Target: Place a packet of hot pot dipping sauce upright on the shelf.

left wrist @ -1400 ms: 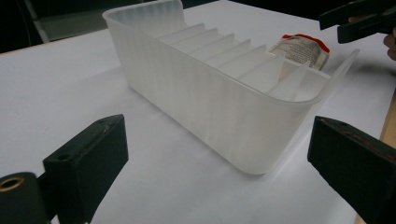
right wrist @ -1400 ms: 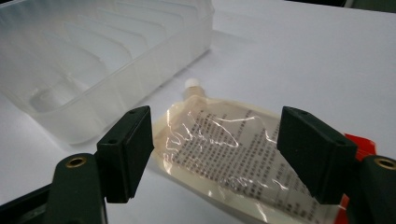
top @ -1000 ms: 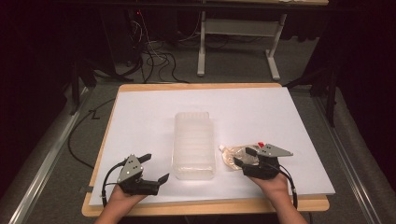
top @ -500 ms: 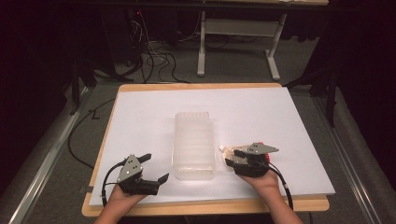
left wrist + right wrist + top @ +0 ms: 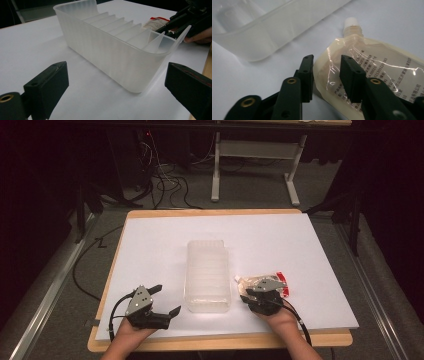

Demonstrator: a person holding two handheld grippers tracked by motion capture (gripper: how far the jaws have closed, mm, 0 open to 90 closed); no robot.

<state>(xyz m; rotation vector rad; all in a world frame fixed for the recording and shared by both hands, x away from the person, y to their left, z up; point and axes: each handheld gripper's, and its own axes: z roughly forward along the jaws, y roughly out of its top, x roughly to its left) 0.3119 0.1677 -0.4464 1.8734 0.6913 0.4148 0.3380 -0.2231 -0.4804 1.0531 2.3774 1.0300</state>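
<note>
Straddling the spouted pouch's (image 5: 372, 72) near edge, the right claw (image 5: 325, 75) sits narrow, not yet pinching; left claw (image 5: 120, 87) gapes wide, farther off.

Bright overhead light on the white table (image 5: 300, 245); surroundings dark; pouch (image 5: 382, 72) film glares; near jaws blur.

Desk frame (image 5: 255, 165), floor cables (image 5: 165, 185) — background.
</note>
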